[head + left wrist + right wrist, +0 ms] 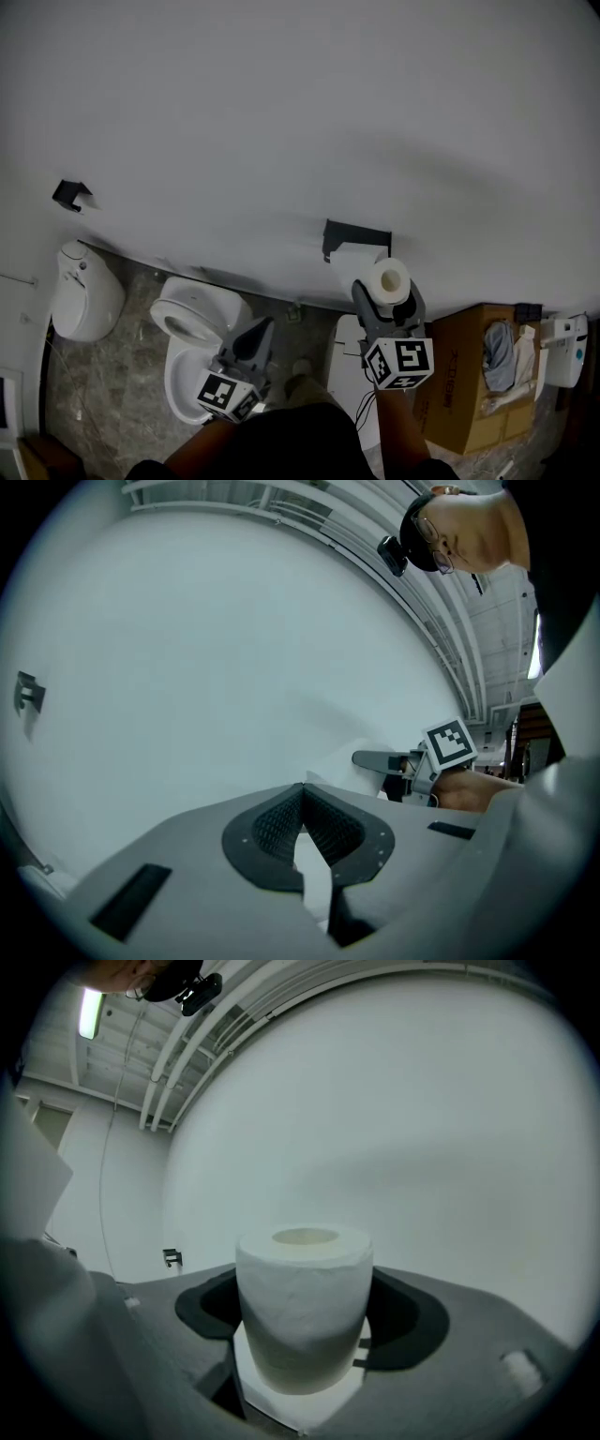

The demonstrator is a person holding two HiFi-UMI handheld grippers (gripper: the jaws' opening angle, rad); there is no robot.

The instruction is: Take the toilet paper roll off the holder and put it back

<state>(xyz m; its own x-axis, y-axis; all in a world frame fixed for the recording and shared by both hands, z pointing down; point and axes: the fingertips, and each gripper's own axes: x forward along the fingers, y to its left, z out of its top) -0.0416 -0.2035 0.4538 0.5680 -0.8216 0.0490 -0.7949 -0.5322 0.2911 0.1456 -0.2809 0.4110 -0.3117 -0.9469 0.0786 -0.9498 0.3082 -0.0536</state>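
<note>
White and soft-sided, the toilet paper roll (388, 280) sits off the holder (354, 234), grasped across its round flank by the right gripper (386, 300), whose jaws press on it from both sides. In the right gripper view the roll stands on end between the dark pads, its hollow core facing up and its long axis running crosswise to the line of the jaws. The black holder is fixed to the pale wall (281, 141) just beyond the roll, on the far side and slightly to the left, so the right gripper is plainly the nearer one to it. The left gripper (265, 323) hangs lower and further left, above the toilet (192, 328), with its jaws clenched together on nothing. Returning the roll would seem to turn on bringing the core's open end into line with the holder's arm, which probably calls for tipping the roll first.
</note>
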